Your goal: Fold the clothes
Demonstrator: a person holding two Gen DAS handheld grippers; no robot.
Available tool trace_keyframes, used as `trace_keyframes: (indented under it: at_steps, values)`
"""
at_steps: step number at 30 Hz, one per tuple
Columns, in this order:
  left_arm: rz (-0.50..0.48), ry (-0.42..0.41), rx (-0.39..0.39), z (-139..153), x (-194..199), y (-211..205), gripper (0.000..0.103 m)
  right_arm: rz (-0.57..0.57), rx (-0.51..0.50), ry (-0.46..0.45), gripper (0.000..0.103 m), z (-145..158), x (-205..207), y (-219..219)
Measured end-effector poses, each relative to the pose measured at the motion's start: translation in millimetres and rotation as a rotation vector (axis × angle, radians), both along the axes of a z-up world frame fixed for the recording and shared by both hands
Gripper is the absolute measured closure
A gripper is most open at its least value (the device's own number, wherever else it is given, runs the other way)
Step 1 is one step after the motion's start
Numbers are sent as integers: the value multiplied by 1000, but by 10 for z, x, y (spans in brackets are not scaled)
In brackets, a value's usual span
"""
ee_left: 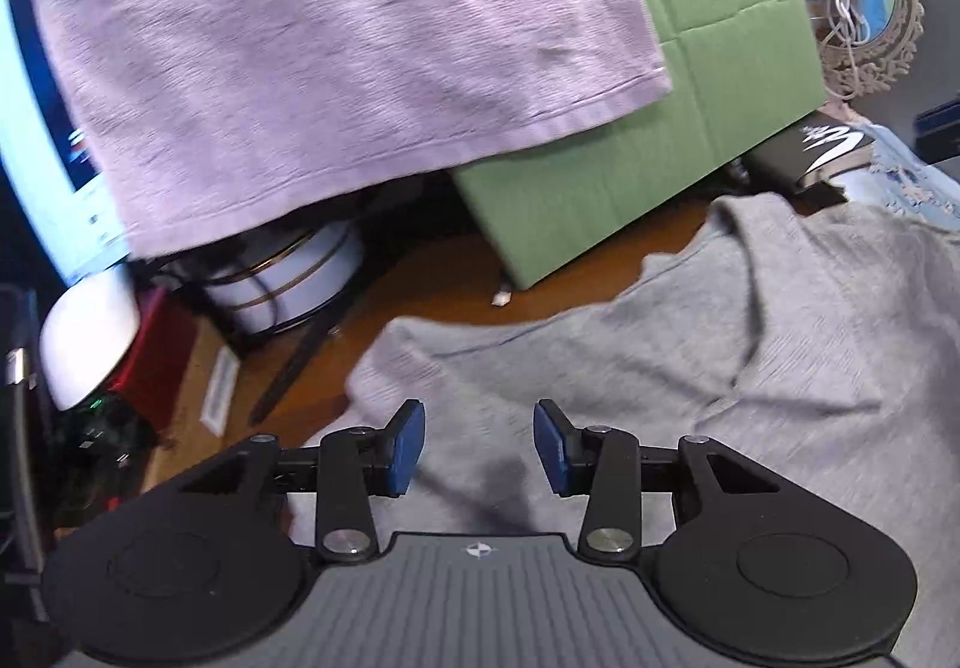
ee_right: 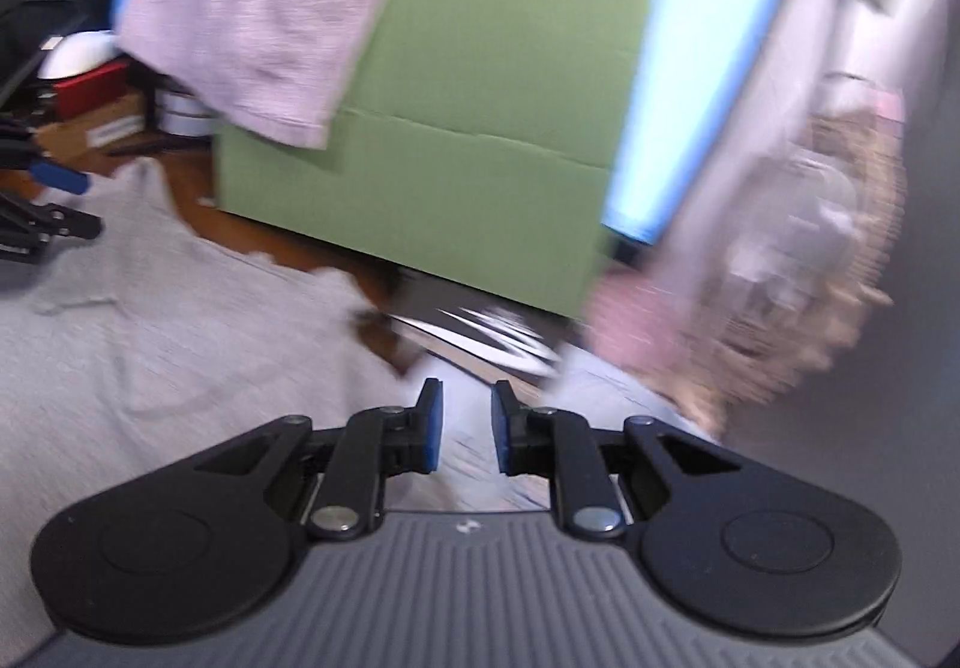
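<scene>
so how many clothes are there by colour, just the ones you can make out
grey garment, spread on the wooden table: 1
lilac garment, draped over the green box: 1
total: 2
The right wrist view is too blurred to add more.

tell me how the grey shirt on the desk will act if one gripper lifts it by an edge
The grey shirt is probably floppy: it lies in soft wrinkles and folds, so lifted by one edge the rest would likely hang and drag. It looks thin knit, so likely light. The open left gripper hovers over it; its blue pads should grip the cloth without slipping.
</scene>
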State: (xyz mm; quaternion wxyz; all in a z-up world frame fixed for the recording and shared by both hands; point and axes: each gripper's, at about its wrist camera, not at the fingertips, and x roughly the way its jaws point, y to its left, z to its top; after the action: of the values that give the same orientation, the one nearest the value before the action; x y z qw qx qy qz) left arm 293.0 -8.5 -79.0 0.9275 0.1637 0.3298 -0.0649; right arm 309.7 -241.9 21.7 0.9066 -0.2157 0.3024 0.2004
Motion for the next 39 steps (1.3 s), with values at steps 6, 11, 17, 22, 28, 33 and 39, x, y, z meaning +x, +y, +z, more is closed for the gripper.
trace_keyframes:
  at_steps: [6,11,17,22,28,33,39]
  values:
    - [-20,-19,76,-169,-153,168,62,41,-58,43,86,-444,401,306]
    - [-38,-52,91,-231,-234,250,62,56,-42,88,98,-617,492,346]
    - [-32,-71,84,-250,-271,285,62,4,-49,-42,98,-415,341,259]
    - [-19,-62,66,-244,-262,314,62,-80,-26,-20,98,-438,432,37]
    - [-18,-38,39,-209,-253,385,62,-151,74,21,97,-513,537,-124]
    - [11,-7,-118,-13,-291,751,63,-159,194,59,91,-409,560,-265]
    - [111,2,-204,219,-465,1354,63,-226,293,55,84,-152,502,-533]
